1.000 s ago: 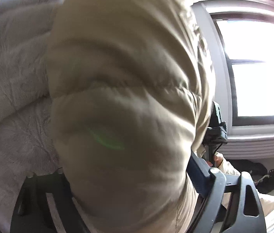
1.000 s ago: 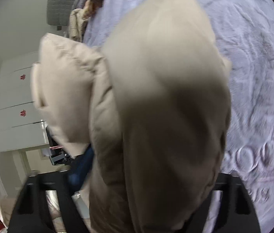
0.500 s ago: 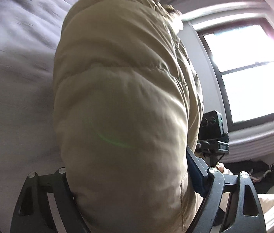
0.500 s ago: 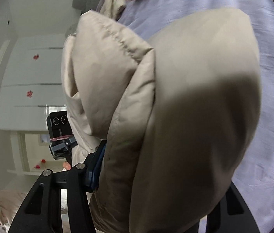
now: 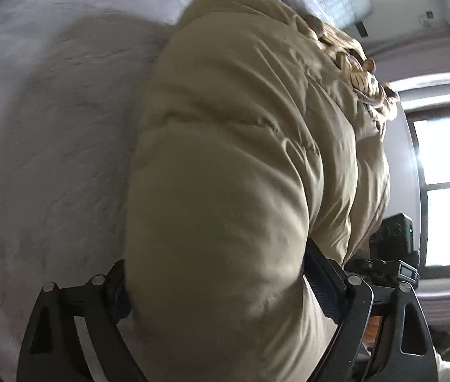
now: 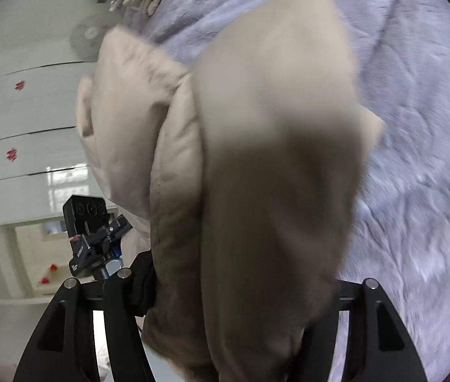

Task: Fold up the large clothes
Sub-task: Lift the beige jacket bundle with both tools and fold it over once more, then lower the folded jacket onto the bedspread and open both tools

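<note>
Both the left hand-held gripper point(image 5: 225, 312) and right hand-held gripper point(image 6: 240, 318) are clamped on the puffy beige jacket point(image 5: 240, 159), bunched above the bed point(image 5: 49, 127). Soft, slippery, probably light; grab seams.

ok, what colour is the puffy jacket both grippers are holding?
Beige, plain, with quilted stitching. The puffy jacket shows best in the left wrist view, above a grey-lilac blanket.

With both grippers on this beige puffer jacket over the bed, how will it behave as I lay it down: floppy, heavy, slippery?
The puffer jacket bulges in quilted rolls between the left gripper jaws, so it is probably light but springy. It droops in loose folds past the right gripper, so likely floppy. Its smooth shell may slide on the bed cover.
</note>
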Demonstrator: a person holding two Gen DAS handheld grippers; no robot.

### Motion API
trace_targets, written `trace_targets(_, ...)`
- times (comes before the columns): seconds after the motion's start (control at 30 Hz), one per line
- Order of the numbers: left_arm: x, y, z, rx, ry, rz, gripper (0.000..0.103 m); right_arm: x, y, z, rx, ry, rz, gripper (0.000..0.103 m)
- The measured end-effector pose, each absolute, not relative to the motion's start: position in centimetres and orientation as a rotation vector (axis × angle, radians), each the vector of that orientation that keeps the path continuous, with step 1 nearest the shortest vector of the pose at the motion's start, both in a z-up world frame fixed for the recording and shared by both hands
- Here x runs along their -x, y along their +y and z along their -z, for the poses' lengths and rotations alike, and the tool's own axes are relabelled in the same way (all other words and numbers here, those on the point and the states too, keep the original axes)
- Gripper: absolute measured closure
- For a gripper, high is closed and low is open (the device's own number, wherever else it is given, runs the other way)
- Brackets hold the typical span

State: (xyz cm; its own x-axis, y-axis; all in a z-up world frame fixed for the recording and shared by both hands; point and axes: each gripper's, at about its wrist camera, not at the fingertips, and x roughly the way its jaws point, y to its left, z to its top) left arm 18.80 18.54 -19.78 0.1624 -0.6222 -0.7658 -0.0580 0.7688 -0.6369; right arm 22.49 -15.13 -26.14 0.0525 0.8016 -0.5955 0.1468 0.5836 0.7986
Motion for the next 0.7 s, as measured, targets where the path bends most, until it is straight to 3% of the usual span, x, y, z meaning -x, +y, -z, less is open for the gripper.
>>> trace_targets(0.17, -17.5, 19.6, 15.2, 0.412, 1.265, 0.352, 0.013, -20.5, -17.9, 21.4, -0.714, 1.415, -0.468, 0.038)
trace_targets(0.2, -16.9, 19.5, 14.2, 0.37, 1.245, 0.334, 0.013, -20.1, -18.3, 20.5, -0.693, 1.402, -0.445, 0.046)
trace_targets(0.23, -17.3, 19.1, 13.6, 0.35, 1.237, 0.327, 0.013, -19.4, -18.6, 19.3, -0.67, 1.382, -0.43, 0.063)
trace_targets(0.3, -17.4, 18.1, 11.9, 0.302, 1.216, 0.315, 0.013, -18.3, -18.4, 17.7, -0.65, 1.349, -0.436, 0.078)
trace_targets(0.4, -13.5, 21.1, 12.6, 0.235, 1.216, 0.315, 0.013, -16.5, -15.1, 16.2, -0.565, 1.319, -0.494, 0.082)
trace_targets(0.57, -11.1, 17.1, 14.8, 0.132, 1.25, 0.318, 0.011, -13.8, -10.1, 20.5, -0.304, 1.439, -0.43, 0.082)
trace_targets(0.7, -10.6, 15.7, 16.8, 0.11, 1.275, 0.307, 0.002, -13.2, -9.9, 27.0, -0.316, 1.536, -0.334, 0.095)
